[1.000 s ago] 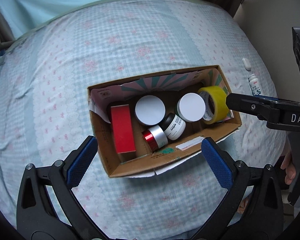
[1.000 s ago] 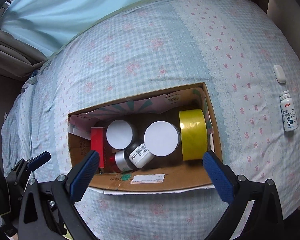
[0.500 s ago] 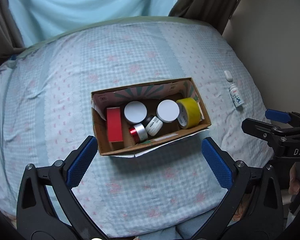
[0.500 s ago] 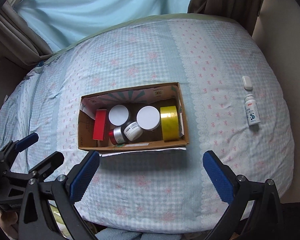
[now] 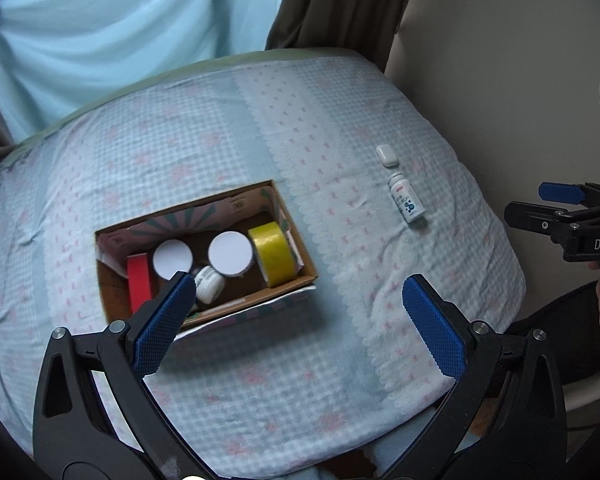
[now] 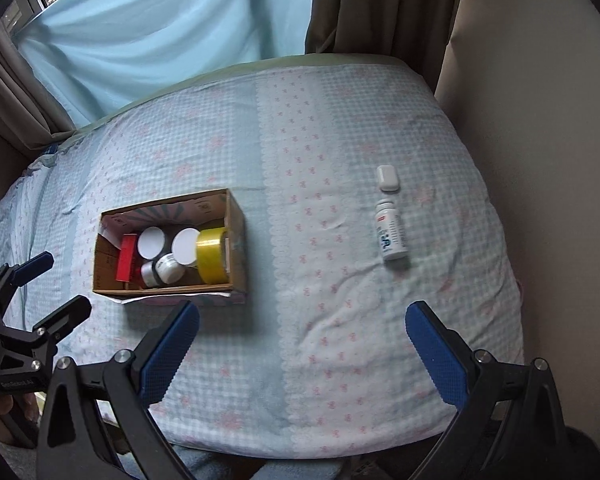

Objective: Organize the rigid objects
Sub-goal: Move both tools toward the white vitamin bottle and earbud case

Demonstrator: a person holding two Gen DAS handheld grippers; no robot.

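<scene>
An open cardboard box (image 5: 108,300) (image 6: 236,224) sits on the bed. It holds a yellow tape roll (image 5: 274,252) (image 6: 211,256), two white-lidded jars (image 5: 231,254) (image 6: 152,242), a red box (image 5: 139,284) (image 6: 126,263) and small bottles. A white bottle (image 5: 408,202) (image 6: 390,236) and a small white case (image 5: 386,155) (image 6: 387,178) lie on the bedding to the right. My left gripper (image 5: 296,312) is open and empty, above the bed near the box. My right gripper (image 6: 300,336) is open and empty, above the bed's near edge.
The bed has a light blue checked cover (image 6: 320,128). Blue and dark curtains (image 6: 180,20) hang behind it. A beige wall (image 6: 540,120) runs along the right side. The other gripper shows at the right edge of the left wrist view (image 5: 572,216).
Both grippers have pulled up and back from the box, so it looks smaller. Both views have shifted right, bringing the white bottle and case nearer the middle.
</scene>
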